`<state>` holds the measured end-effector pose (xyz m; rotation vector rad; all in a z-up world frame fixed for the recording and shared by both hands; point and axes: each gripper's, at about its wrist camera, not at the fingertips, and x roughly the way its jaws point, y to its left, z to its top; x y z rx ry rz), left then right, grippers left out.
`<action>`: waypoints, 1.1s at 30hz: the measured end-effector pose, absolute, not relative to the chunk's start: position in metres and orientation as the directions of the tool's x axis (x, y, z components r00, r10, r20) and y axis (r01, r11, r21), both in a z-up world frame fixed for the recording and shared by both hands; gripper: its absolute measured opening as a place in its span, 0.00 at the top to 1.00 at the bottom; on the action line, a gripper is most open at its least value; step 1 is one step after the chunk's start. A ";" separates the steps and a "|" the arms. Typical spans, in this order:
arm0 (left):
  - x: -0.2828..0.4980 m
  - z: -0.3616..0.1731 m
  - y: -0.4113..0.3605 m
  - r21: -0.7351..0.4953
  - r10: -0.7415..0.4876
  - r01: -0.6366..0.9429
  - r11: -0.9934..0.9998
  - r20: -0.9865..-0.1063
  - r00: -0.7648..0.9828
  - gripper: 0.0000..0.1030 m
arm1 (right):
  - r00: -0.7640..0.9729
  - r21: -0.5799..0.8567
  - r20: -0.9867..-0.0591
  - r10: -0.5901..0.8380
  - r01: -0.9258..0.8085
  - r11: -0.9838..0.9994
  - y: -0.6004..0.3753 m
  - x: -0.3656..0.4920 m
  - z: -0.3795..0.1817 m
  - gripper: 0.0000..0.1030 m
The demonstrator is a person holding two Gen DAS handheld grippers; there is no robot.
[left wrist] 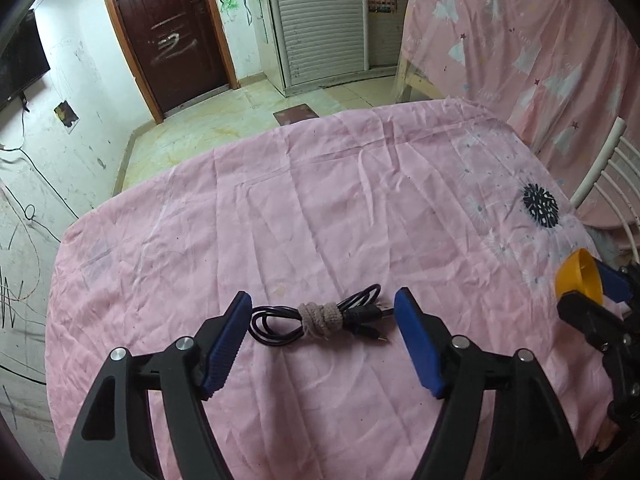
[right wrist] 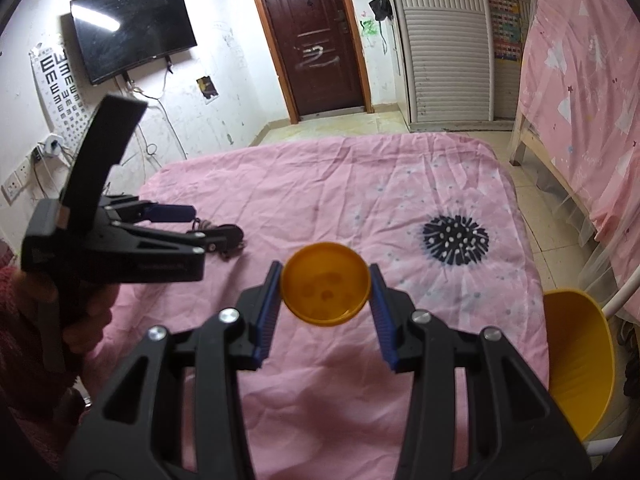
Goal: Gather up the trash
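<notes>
Left tongs (left wrist: 322, 344) stood released, blue pads wide apart, pointing down at the pink sheet (left wrist: 320, 208) covering the tabletop. Nothing was pressed between the pads.

Black cable (left wrist: 320, 316), coiled and bound at its middle by a beige band (left wrist: 318, 318), lay flat on the sheet just beyond the left tongs, in line with the gap between the 2 pads and touching neither. Its plug ends pointed toward the right-hand pad.

Right tongs (right wrist: 324, 286) were clenched on an orange cup (right wrist: 324, 284): 1 pad against each side of its round wall, the open mouth facing the right wrist camera, the cup held clear of the sheet. Dark marks showed on the cup's inside bottom; too blurred to identify.

Relative to the cable: the orange cup and right tongs were well to its right, near the sheet's right edge in the left wrist view (left wrist: 580, 276). The dark flower print (right wrist: 456, 240) on the sheet lay right of the cable and beyond the cup.

A yellow bin (right wrist: 580, 360) stood off the sheet's right edge, far right of the cable, mouth open.

A hand (right wrist: 86, 312) in a dark red sleeve gripped the left tongs' handle.
</notes>
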<state>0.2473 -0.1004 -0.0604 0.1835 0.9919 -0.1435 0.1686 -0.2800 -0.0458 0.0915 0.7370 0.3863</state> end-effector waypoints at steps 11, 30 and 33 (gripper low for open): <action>0.229 -0.068 -0.107 0.117 -0.070 0.302 0.946 -0.835 0.545 0.45 | 0.675 0.229 -0.632 0.380 -0.306 0.924 -0.288 0.170 -0.048 0.61; 0.224 -0.053 -0.114 0.097 -0.088 0.281 0.955 -0.812 0.577 0.98 | 0.706 0.233 -0.609 0.362 -0.277 0.932 -0.301 0.167 -0.043 0.61; 0.224 -0.054 -0.120 0.106 -0.085 0.290 0.951 -0.813 0.575 0.98 | 0.707 0.235 -0.609 0.359 -0.272 0.933 -0.304 0.167 -0.044 0.61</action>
